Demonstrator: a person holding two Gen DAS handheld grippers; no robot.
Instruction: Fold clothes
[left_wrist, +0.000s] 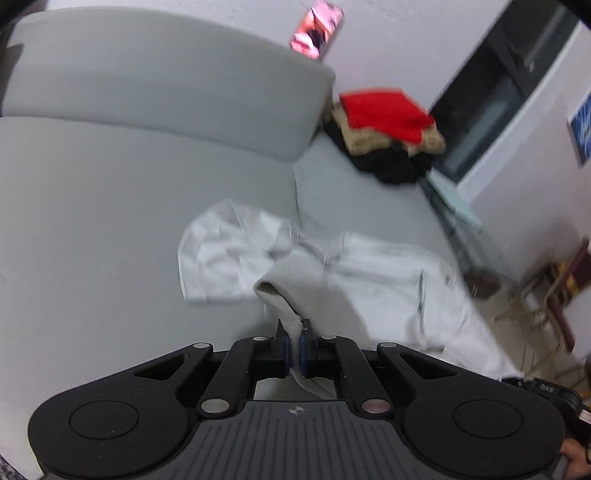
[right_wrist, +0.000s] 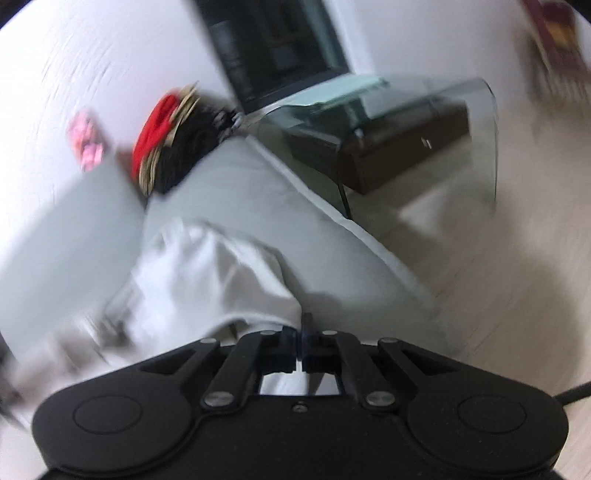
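White garment: soft, matte, heavily creased fabric, spread loosely across the seat of the sofa, one rounded lobe lying to the left, the broader part trailing toward the seat's front edge. Thin pale cords show near its middle.

Left tool: black linkage arms, blue pads, clenched on a narrow raised fold of the garment; the cloth rises from the seat in a ridge and passes between the pads.

Right tool: same black build, jaws drawn together on an edge of the white garment, which hangs in smooth folds just ahead of it. View blurred.

Sofa: pale grey, fine-woven upholstery, rounded back cushion, piped seam along the seat edge.

Stack of folded clothes: at the far end of the seat; red piece on top, tan knit under it, black at the bottom.

Phone: propped above the back cushion against the white wall, screen lit pink.

Glass side table: curved clear panel, beside the sofa's end; a dark brown box sits beneath it.

Floor: pale, wood-grained.
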